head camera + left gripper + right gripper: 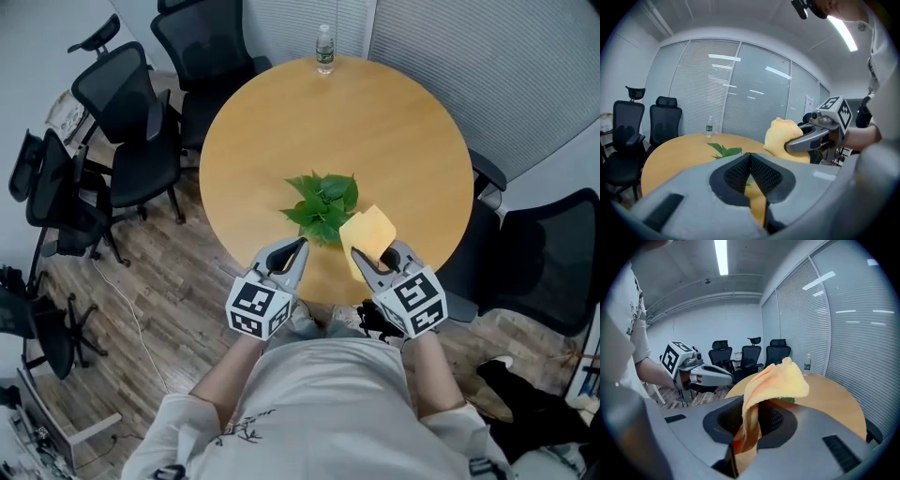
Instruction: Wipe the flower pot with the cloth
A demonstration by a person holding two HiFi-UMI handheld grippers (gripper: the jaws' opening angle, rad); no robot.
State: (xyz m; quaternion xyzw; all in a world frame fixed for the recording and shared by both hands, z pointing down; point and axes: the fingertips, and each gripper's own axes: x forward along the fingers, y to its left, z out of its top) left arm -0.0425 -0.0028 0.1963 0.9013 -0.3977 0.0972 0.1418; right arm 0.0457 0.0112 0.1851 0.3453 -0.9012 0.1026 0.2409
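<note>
Head view: on the round table (394, 122), the plant (323, 202) stands close to the near edge (leaves hide its pot). The left gripper (302, 244) is just near-left of it, and the right gripper (356, 251) with the cloth (368, 232) is just near-right. Left gripper view: jaws pressed together, empty. Right gripper view: jaws clamp the cloth.

Bright ceiling tube (721, 256), dark fisheye edges
</note>
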